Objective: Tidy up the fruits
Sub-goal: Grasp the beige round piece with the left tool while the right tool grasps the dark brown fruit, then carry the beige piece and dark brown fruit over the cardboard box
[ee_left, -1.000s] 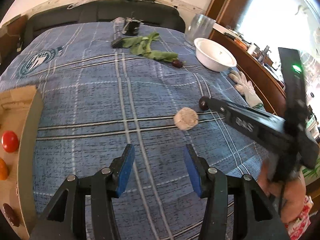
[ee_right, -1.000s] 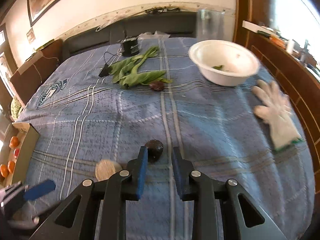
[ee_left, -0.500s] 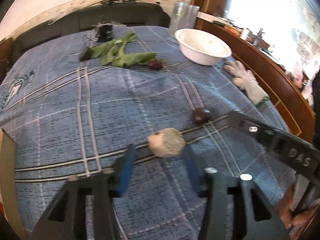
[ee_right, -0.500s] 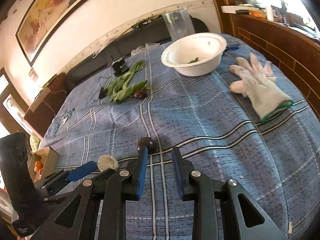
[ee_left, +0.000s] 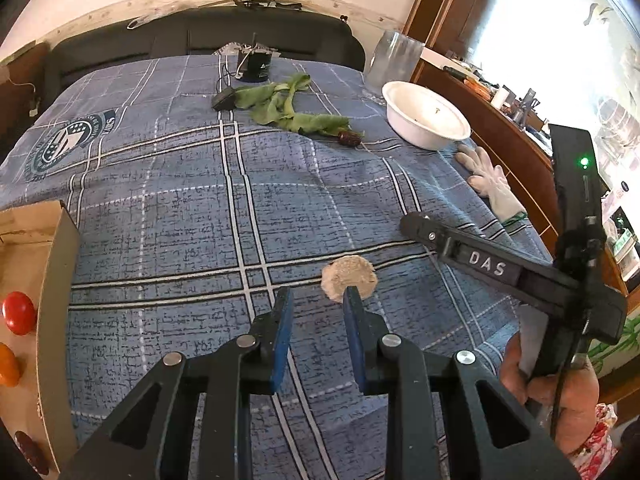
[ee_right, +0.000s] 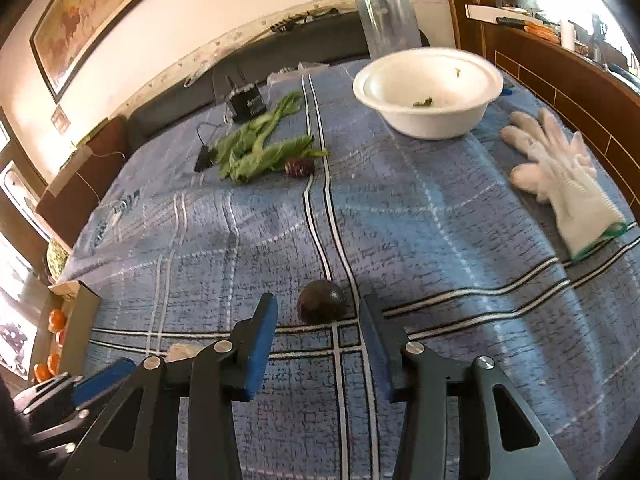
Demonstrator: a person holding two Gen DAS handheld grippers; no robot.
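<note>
A beige rough round fruit (ee_left: 349, 277) lies on the blue checked cloth, just past the right fingertip of my open, empty left gripper (ee_left: 316, 300). A dark round fruit (ee_right: 321, 301) lies on the cloth just ahead of my open, empty right gripper (ee_right: 316, 314), in line with the gap between its fingertips. A small dark red fruit (ee_right: 299, 167) lies farther back beside green leaves (ee_right: 260, 148). A cardboard box (ee_left: 56, 280) at the left holds red and orange fruits (ee_left: 18, 312). The right gripper's body (ee_left: 500, 268) shows in the left wrist view.
A white bowl (ee_right: 428, 92) stands at the back right, with a clear plastic container (ee_right: 386, 20) behind it. A white glove (ee_right: 560, 176) lies at the right edge by a wooden ledge. A small black device (ee_right: 246, 100) with a cable sits at the back.
My right gripper has opened wider and come closer to the dark fruit. My left gripper has narrowed and shifted left, so the beige fruit now lies off its right fingertip.
</note>
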